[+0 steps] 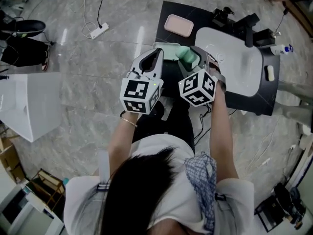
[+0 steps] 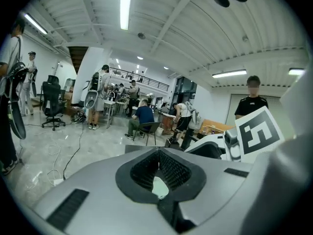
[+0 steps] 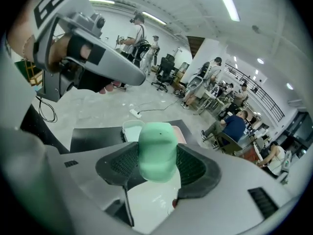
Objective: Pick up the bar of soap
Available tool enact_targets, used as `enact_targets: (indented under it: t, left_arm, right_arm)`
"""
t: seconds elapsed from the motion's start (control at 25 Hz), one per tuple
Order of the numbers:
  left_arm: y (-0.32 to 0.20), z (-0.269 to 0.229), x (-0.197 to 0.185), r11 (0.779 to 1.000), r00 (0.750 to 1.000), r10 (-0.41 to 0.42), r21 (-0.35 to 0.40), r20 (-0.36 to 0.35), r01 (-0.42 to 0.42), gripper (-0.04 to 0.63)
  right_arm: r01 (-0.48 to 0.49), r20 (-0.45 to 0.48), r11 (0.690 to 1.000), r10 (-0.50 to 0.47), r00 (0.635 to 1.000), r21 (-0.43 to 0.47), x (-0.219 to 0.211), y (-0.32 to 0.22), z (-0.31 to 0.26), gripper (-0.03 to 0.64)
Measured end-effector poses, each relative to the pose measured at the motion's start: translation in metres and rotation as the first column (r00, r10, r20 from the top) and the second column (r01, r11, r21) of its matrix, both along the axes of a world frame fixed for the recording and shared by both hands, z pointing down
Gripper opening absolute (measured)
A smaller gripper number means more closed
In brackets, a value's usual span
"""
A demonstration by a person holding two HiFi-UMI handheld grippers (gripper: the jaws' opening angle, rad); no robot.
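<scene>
Your right tongs [image 3: 156, 156] squeeze the green soap [image 3: 157, 140], your left tongs [image 2: 159, 152] are closed and empty, so hold snug and lift slowly.

A big open lab hall: people [image 2: 143, 119] at worktables mid-frame, an office chair [image 2: 53, 106] left, strip lights [image 2: 126, 4] overhead.
</scene>
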State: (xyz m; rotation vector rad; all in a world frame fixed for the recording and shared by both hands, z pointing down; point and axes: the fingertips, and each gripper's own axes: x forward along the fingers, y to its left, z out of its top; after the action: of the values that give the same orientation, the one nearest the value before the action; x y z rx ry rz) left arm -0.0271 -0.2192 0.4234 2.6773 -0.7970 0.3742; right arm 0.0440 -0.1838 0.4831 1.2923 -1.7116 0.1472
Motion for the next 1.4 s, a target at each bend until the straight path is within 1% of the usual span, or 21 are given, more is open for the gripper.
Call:
enact_targets:
  t: [0.12,0.28,0.52,0.68,1.0,1.16,1.28,1.4]
  left_arm:
    - [0.017,-0.004,0.025,0.997,0.997,0.080,0.010,-0.006,-0.080,0.011]
    - [0.045,-0.010,0.062,0.983,0.983,0.182,0.025,-0.016,-0.182,0.011]
    - [0.087,-0.016,0.123,0.951,0.951,0.307,0.033,-0.034,-0.306,0.011]
    - [0.115,-0.016,0.162,0.927,0.927,0.374,0.032,-0.037,-0.373,0.011]
    - [0.161,-0.015,0.238,0.882,0.881,0.472,0.027,-0.034,-0.471,0.011]
    - [0.186,-0.018,0.281,0.862,0.861,0.508,0.020,-0.023,-0.507,0.011]
    - [0.205,-0.016,0.313,0.849,0.849,0.528,0.011,-0.012,-0.528,0.011]
    - [0.221,-0.014,0.338,0.838,0.838,0.546,0.009,-0.005,-0.546,0.011]
  right_arm:
    - [-0.089,0.007,0.996,0.089,0.996,0.022,0.023,0.021,-0.012,0.255]
    - [-0.194,0.002,0.980,0.194,0.981,0.040,0.059,0.054,-0.023,0.255]
    - [-0.345,-0.011,0.937,0.346,0.938,0.055,0.125,0.108,-0.035,0.255]
    - [-0.432,-0.013,0.899,0.434,0.901,0.065,0.170,0.146,-0.040,0.255]
    - [-0.563,-0.017,0.824,0.565,0.825,0.061,0.250,0.214,-0.043,0.255]
    - [-0.619,-0.010,0.784,0.620,0.784,0.045,0.298,0.250,-0.042,0.255]
    - [-0.648,-0.008,0.761,0.648,0.761,0.022,0.331,0.276,-0.036,0.255]
    - [-0.665,-0.005,0.747,0.665,0.747,0.005,0.353,0.297,-0.029,0.255]
